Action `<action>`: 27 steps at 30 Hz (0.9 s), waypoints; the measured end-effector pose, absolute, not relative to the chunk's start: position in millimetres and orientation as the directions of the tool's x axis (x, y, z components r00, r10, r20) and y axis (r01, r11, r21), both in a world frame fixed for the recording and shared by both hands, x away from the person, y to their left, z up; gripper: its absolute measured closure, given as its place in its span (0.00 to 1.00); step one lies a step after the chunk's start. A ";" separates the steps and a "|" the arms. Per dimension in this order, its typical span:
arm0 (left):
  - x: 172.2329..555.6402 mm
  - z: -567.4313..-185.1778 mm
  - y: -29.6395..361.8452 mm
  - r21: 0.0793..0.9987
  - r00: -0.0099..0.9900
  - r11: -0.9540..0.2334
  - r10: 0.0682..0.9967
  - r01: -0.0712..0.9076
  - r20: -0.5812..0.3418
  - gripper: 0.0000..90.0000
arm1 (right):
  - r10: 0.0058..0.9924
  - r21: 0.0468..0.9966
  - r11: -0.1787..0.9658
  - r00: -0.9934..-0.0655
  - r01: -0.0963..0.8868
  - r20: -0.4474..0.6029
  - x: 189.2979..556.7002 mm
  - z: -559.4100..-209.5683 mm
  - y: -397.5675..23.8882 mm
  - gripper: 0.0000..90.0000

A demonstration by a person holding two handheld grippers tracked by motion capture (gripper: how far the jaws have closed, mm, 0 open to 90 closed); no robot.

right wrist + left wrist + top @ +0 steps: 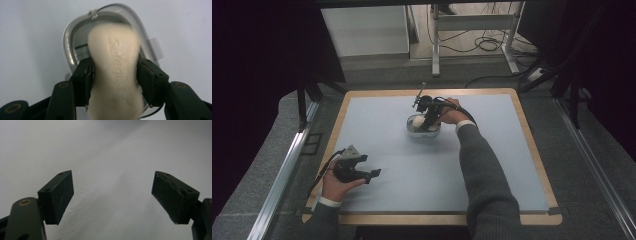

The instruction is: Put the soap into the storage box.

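A cream soap bar point(112, 42) with raised lettering sits between the pads of my right gripper point(115, 63), which press on its two sides. It hangs tilted into a clear oval soap dish point(71, 37) lying on the mat. In the high view the right gripper point(428, 122) points down into the dish point(422, 133) near the table's far middle, with the soap bar point(416, 120) pale at its tip. My left gripper point(372, 174) rests at the front left, held low over the mat. Its jaws stand wide apart with nothing between them, as the left gripper point(112, 185) view shows over bare mat.
A pale blue-grey mat point(412, 170) covers the table inside a wooden border point(532, 150). Beyond the far edge stand desk legs point(435, 45) with cables point(487, 45) on the floor. Metal rails point(287, 170) run along both sides.
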State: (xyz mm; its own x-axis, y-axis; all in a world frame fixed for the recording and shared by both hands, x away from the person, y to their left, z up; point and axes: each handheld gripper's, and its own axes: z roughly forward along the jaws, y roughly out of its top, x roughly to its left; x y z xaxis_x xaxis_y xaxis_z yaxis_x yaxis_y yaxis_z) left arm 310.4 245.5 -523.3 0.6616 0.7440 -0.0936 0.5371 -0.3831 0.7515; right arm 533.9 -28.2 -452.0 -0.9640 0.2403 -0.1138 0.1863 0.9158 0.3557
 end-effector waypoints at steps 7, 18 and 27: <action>310.4 -523.8 244.7 0.749 0.664 -0.387 0.742 0.538 -0.093 0.21 | 0.297 0.417 0.878 -0.950 0.233 -0.094 530.3 -438.9 -33.6 0.44; 311.2 -523.7 243.8 0.749 0.661 -0.378 0.743 0.544 -0.105 0.21 | 0.375 0.522 0.802 -0.925 0.291 -0.062 518.3 -428.2 -52.6 0.40; 308.0 -519.6 249.4 0.754 0.644 -0.370 0.760 0.543 -0.091 0.21 | 0.421 0.568 0.762 -0.905 0.312 -0.067 505.3 -422.1 -78.1 0.37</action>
